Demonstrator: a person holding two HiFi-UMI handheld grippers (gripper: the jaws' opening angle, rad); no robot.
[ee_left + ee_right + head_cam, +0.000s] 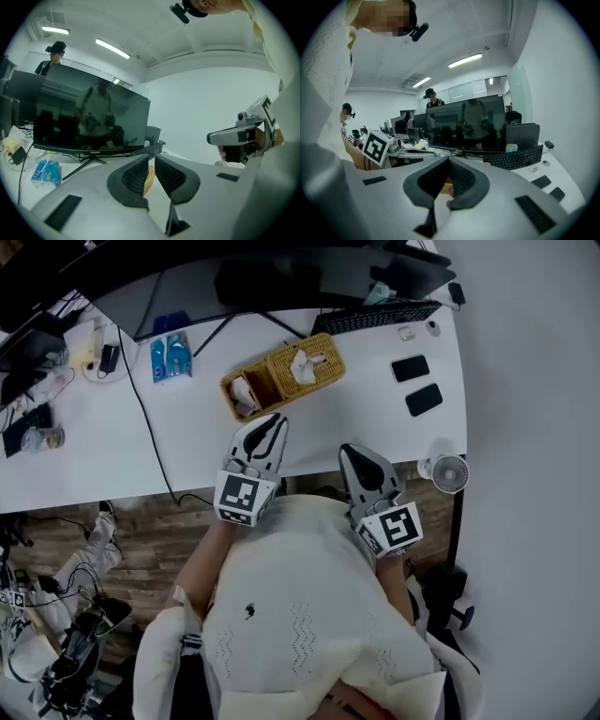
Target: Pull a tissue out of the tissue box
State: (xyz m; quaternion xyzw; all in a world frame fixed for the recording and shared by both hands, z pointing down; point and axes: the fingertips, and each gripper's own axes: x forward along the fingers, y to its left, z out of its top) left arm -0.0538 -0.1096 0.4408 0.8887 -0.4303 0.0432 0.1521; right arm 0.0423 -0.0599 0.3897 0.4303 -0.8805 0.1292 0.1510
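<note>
Found the left gripper [274,420] closed, tips meeting, nothing clamped between them. Found the right gripper [349,452] likewise closed and empty. Observed both over the near edge of the white desk [187,442], pointing away from the body, with the left nearer the target. Located the woven tissue box [326,352] beyond the left gripper and clear of it, with a white tissue [302,366] standing out of its top slot. Noted a second woven basket [246,392] set against the box on the person's left. Judged as approach stage, with no pull yet begun. Required next: parting one gripper's jaws, reaching to the exposed tissue, clamping on it alone, then drawing upward. Advisable to steady the box with the other gripper, since probably light.
</note>
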